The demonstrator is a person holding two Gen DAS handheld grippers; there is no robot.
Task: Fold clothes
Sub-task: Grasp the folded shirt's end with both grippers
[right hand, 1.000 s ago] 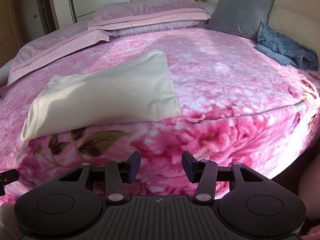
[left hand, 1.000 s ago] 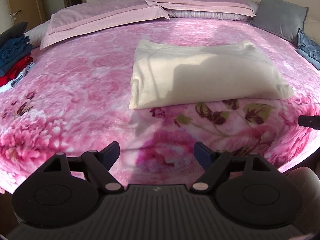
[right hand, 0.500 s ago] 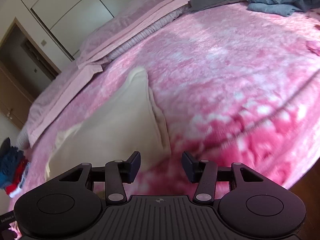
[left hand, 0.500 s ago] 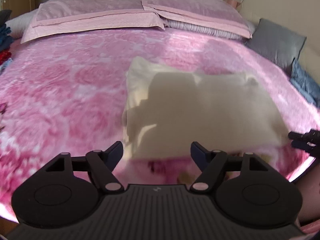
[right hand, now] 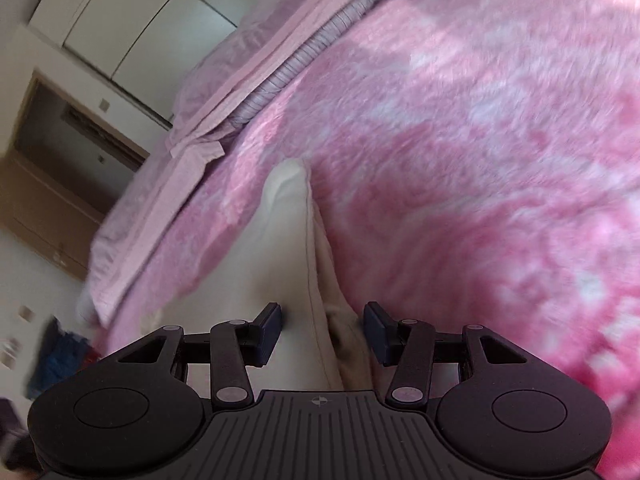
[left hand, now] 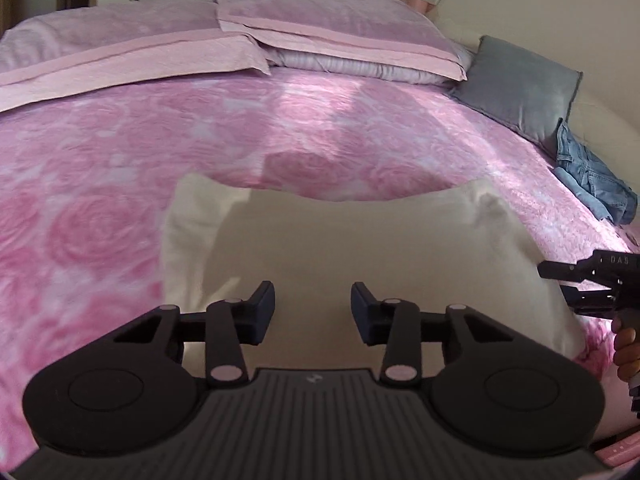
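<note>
A folded cream garment (left hand: 360, 248) lies flat on the pink rose-patterned bedspread (left hand: 120, 168). My left gripper (left hand: 313, 312) hovers over the garment's near half; its jaws are closing, with a clear gap and no cloth pinched between them. My right gripper (right hand: 322, 332) is open and straddles the garment's right edge (right hand: 316, 280), where the folded layers show, its pads apart from the cloth. In the left wrist view the right gripper (left hand: 560, 284) pokes in at the right edge, with a hand (left hand: 626, 350) below it.
Pink pillows (left hand: 168, 52) line the head of the bed, with a grey cushion (left hand: 520, 92) and blue denim clothing (left hand: 588, 176) at the right. White wardrobe doors (right hand: 132, 20) and a wooden door (right hand: 44, 188) stand beyond; blue and red clothes (right hand: 60, 360) lie at far left.
Both grippers have moved in over the cream garment from the bed's near edge. The left jaws have narrowed. The right gripper has rolled and now straddles the garment's right edge.
</note>
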